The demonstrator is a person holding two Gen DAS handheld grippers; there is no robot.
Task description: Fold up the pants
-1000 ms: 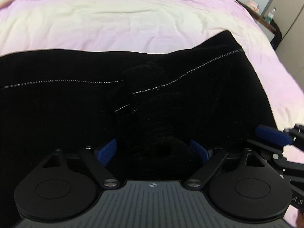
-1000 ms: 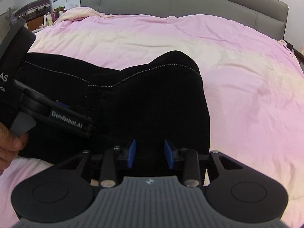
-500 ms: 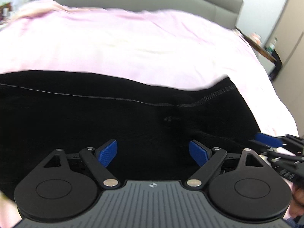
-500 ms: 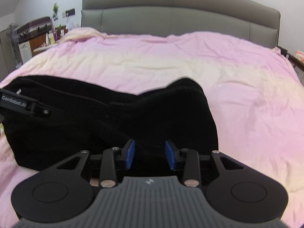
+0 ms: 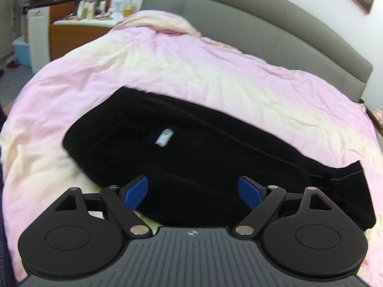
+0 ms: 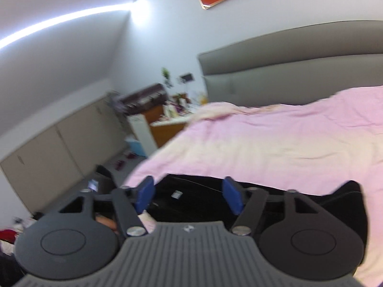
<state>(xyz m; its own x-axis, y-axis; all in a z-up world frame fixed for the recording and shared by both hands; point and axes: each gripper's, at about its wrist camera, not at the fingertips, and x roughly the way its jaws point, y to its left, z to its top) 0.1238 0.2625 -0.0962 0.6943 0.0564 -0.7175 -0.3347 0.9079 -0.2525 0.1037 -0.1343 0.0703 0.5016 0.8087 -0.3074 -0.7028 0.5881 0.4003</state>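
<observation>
The black pants lie folded in a long bundle across the pink bed cover, with a small white label showing on top. My left gripper hovers above their near edge, open wide, with nothing between its blue pads. In the right wrist view the pants sit low in the picture with the label visible. My right gripper is lifted above them and tilted toward the room. Its jaws are opening and no cloth is between them.
A grey padded headboard backs the bed. Beside the bed on the left stand a cluttered wooden desk and a blue bin. Beige cupboards line the wall, with clothes and clutter on the floor.
Both grippers rose and drew back from the pants. The right jaws, close together on the black cloth before, spread wide and let it go. The left view swung toward the pants' left end.
</observation>
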